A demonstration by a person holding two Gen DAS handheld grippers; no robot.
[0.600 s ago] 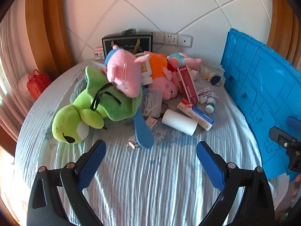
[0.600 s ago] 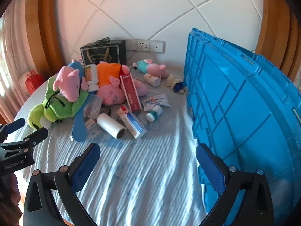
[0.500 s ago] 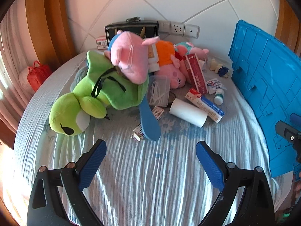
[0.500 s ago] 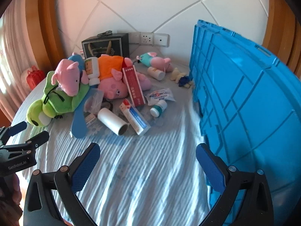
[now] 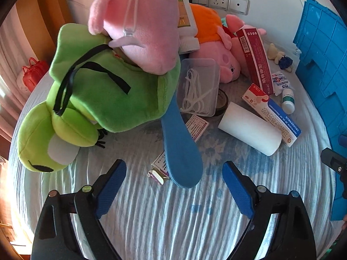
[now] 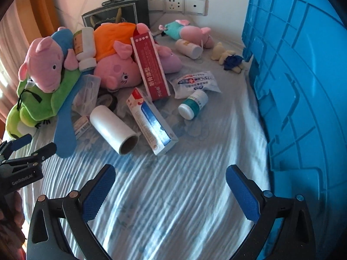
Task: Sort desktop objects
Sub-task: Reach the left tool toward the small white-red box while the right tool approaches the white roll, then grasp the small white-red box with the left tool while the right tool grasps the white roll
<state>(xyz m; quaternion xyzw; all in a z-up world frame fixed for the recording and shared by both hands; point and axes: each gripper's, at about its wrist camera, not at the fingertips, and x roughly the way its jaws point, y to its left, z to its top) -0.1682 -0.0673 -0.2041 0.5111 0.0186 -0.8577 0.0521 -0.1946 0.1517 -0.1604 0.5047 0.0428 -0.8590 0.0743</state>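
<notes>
A pile of objects lies on a cloth-covered round table (image 6: 173, 195). My left gripper (image 5: 173, 169) hangs open just short of a flat blue paddle (image 5: 180, 143) and small cards. A green frog plush (image 5: 104, 99) with a pink pig plush (image 5: 141, 28) on it lies beyond on the left. My right gripper (image 6: 170, 172) is open and empty over bare cloth. Ahead of it lie a white roll (image 6: 115, 127), a blue-white carton (image 6: 151, 125), a red carton (image 6: 150, 69) and a small bottle (image 6: 193, 106). A blue crate (image 6: 303, 75) stands on the right.
A clear plastic box (image 5: 198, 86) leans on the frog. Further plush pigs (image 6: 117, 71), a white sachet (image 6: 196, 82) and a black gift bag (image 6: 117, 15) lie further back below wall sockets (image 6: 175, 4). A red bag (image 5: 32, 73) sits beyond the table's left edge.
Both grippers have moved forward and down toward the pile, so the toys, roll and cartons are much closer. Both sets of jaws stay wide apart with nothing in them.
</notes>
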